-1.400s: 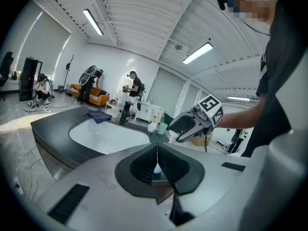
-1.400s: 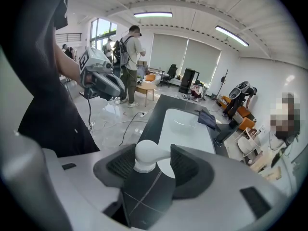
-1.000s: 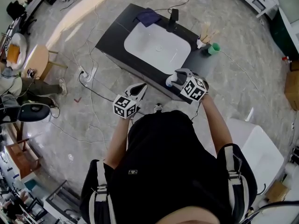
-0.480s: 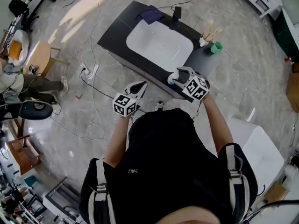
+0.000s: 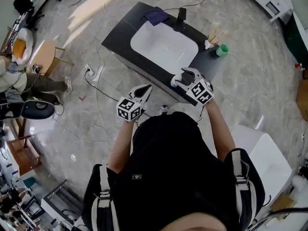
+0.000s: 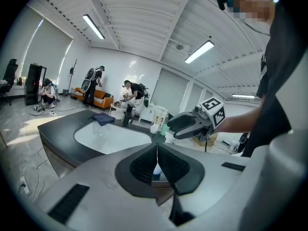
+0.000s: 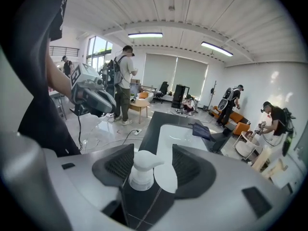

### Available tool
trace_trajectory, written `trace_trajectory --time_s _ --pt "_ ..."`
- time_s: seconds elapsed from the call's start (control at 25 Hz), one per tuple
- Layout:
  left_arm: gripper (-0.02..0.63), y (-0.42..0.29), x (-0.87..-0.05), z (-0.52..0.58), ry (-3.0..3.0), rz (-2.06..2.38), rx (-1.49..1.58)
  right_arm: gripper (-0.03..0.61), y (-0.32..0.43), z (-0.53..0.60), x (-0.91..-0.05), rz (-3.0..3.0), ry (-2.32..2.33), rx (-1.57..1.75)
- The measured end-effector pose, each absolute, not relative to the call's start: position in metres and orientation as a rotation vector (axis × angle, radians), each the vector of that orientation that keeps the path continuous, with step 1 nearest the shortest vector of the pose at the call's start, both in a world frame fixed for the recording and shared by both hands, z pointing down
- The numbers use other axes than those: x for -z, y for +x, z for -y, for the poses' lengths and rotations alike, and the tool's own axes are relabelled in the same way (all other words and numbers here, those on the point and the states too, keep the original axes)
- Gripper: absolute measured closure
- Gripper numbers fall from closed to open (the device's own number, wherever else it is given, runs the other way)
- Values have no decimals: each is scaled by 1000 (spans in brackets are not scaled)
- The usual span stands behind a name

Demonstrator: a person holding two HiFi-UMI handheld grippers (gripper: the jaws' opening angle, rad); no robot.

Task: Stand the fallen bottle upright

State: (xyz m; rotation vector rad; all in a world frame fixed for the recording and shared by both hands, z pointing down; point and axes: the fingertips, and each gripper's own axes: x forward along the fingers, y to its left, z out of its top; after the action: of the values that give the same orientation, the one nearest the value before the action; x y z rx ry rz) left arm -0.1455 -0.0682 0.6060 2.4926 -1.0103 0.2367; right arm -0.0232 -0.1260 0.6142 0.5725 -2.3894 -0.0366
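At the black counter's [image 5: 119, 36] near edge, the right gripper's [image 5: 180, 79] jaws, just opening, stand spread around the upright pump bottle [image 7: 141, 170]. The left gripper's [image 6: 157, 153] jaws are pressed together over open floor [image 5: 96, 117]. A white sink [image 5: 149, 40] lies beyond.

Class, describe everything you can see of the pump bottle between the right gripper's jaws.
The pump bottle shows mainly its top: a white, plastic-looking pump head, spout pointing right in the right gripper view, over a white collar. Its body is mostly hidden. It appears upright on the dark counter beside the white basin, between the jaws of the right gripper, which have just been opening; one pad sits close, the other clearly apart.
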Motion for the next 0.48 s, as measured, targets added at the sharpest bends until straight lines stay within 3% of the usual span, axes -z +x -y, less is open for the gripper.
trace_trajectory --time_s 0.2,0.4,0.48 --pt "597 -134 -602 63 2480 1032 -237 312 7 119 -609 2419 642 -67" --pt "597 -115 -593 60 2470 1057 -225 509 42 102 -617 2363 650 -84" --pt "597 -106 -589 58 2468 1064 -220 514 56 93 -628 2317 629 -75"
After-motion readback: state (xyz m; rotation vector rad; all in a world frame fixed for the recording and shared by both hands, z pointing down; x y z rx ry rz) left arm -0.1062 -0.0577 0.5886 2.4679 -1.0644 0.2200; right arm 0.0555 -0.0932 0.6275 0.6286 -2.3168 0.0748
